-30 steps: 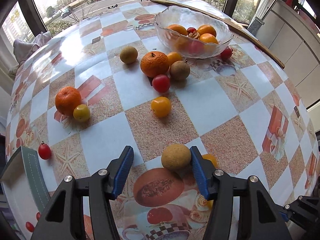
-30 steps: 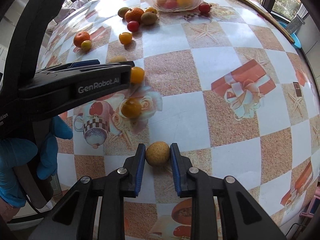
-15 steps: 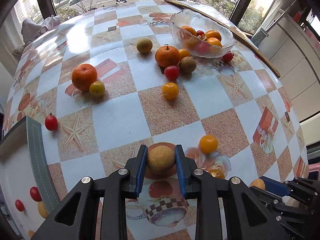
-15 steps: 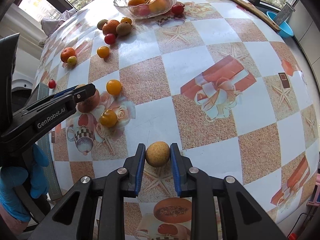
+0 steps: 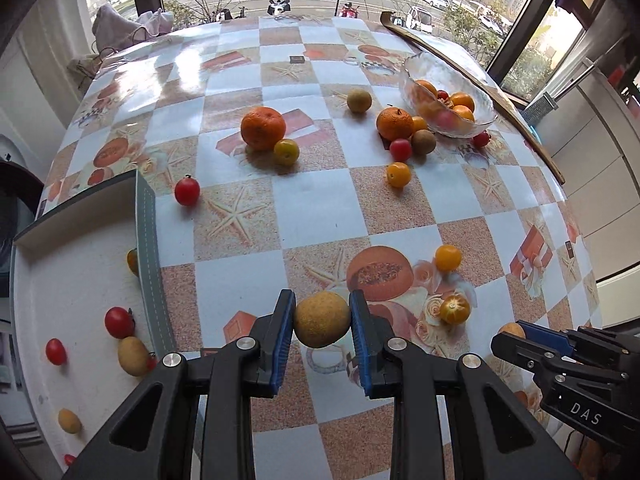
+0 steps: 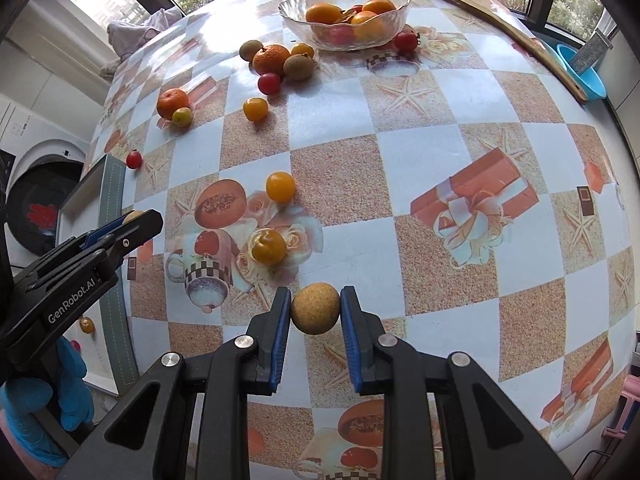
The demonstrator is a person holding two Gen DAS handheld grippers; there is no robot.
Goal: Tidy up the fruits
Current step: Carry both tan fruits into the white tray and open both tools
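My left gripper (image 5: 322,330) is shut on a tan round fruit (image 5: 322,324) and holds it above the table, near the white tray (image 5: 72,264) at the left. The tray holds red tomatoes (image 5: 119,322) and tan fruits (image 5: 133,355). My right gripper (image 6: 315,314) is shut on another tan round fruit (image 6: 315,309), lifted over the table's near part. The left gripper also shows in the right wrist view (image 6: 132,224). Oranges (image 5: 263,128), yellow and red tomatoes (image 5: 448,257) lie scattered on the checkered tablecloth (image 5: 320,216).
A glass bowl (image 5: 416,92) with oranges stands at the far right, with fruits clustered beside it. A wooden strip (image 5: 520,120) edges the table's right side. A blue basin (image 6: 580,72) sits beyond it. A washing machine (image 6: 36,192) stands left of the table.
My left gripper closed on the tan fruit, lifted it and swung left toward the tray. My right gripper kept its fruit and rose away from the table.
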